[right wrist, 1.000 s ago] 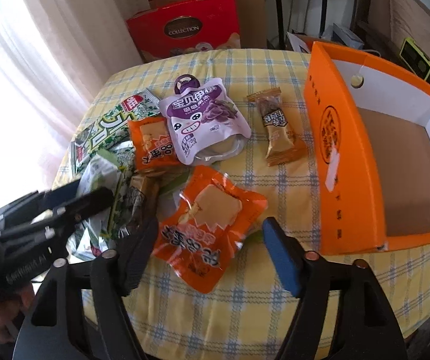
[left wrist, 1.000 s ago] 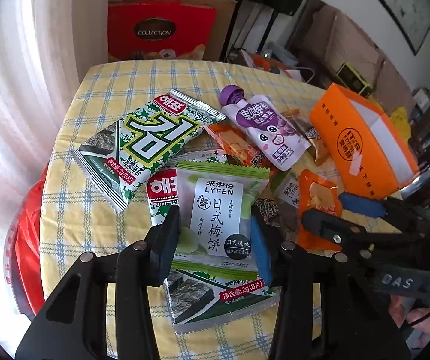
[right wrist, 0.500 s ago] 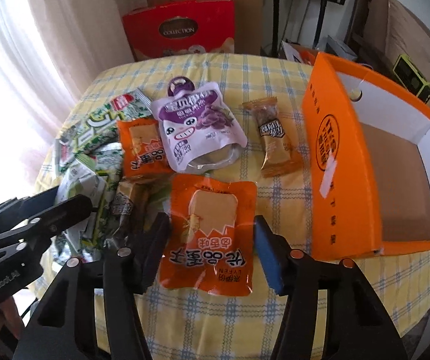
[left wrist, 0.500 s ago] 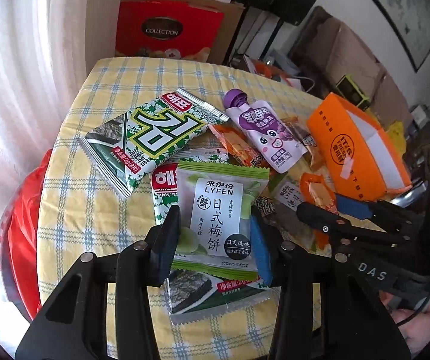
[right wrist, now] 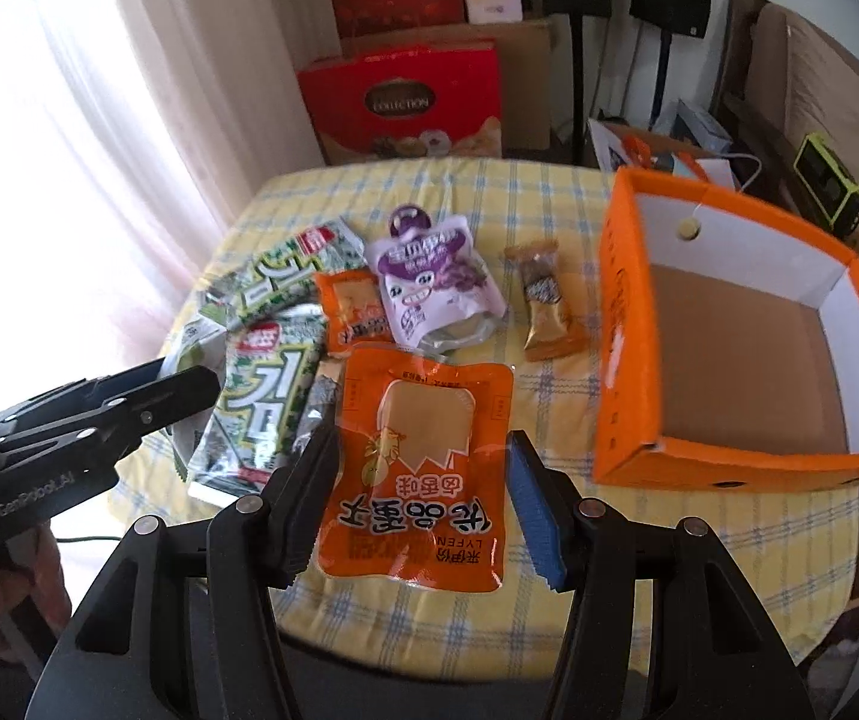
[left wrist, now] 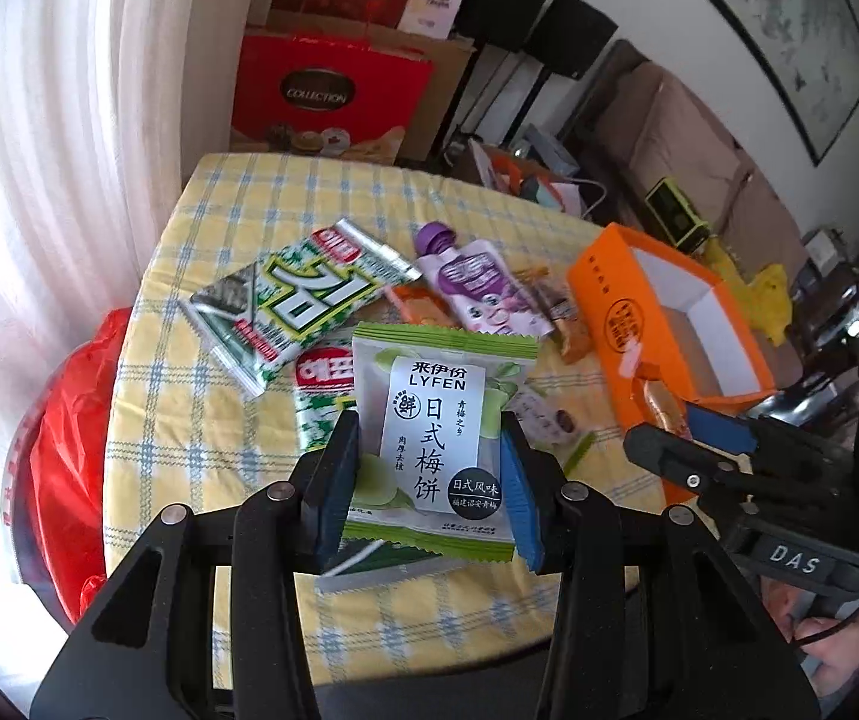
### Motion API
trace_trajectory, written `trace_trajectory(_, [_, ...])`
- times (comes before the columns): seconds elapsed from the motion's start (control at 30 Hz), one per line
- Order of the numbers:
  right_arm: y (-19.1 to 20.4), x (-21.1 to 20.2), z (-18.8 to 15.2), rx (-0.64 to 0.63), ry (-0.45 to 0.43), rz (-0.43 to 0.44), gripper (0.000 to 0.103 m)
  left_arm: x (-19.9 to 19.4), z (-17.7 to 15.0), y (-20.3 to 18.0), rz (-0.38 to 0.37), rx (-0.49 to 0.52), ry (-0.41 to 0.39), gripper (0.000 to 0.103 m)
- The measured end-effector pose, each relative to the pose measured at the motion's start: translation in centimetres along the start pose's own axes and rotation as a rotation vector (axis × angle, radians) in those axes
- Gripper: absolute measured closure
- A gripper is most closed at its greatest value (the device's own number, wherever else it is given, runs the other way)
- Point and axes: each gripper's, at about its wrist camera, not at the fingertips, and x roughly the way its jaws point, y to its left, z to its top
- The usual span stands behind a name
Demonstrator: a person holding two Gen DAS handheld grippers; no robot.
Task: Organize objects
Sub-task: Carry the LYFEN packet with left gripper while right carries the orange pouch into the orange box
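Note:
My left gripper (left wrist: 428, 450) is shut on a green LYFEN plum packet (left wrist: 441, 396) and holds it above the table, over a seaweed packet (left wrist: 321, 384). Between the pads of my right gripper (right wrist: 422, 450) hangs an orange snack packet (right wrist: 423, 420), gripped by its two side edges and lifted off the yellow checked cloth (right wrist: 549, 204). The empty orange box (right wrist: 627, 360) stands open just right of it. On the cloth lie two green seaweed packets (right wrist: 261, 408), a purple pouch (right wrist: 435, 276), a small orange packet (right wrist: 351, 306) and a brown-gold bar (right wrist: 546, 306).
A red plastic bag (left wrist: 69, 420) hangs off the table's left side by the curtain. Behind the table stand a red gift box (right wrist: 405, 102) and cardboard. In the right wrist view the left gripper (right wrist: 189, 384) reaches in from the left.
Both grippers rose with their packets. The right jaws closed on the orange packet, which straightened between them. The green packet came up off the seaweed packet.

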Motion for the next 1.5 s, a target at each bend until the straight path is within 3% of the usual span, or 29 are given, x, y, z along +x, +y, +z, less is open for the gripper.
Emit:
trace_trajectory(0.33, [-4.5, -5.3, 1.3, 0.051, -0.081, -0.040, 0.045, -1.2, 2.0, -7.0, -0.037, 0.099, -0.018, 0.062])
trace_trajectory(0.9, [-14.7, -7.9, 2.0, 0.163, -0.115, -0.177, 0.045, 3.8, 5.0, -19.2, -0.036, 0.234, -0.003, 0.062])
trace_trajectory(1.5, [-20.3, -6.4, 2.5, 0.199, -0.099, -0.226, 0.045, 9.5, 5.6, -23.4, -0.018, 0.237, 0.042, 0.061])
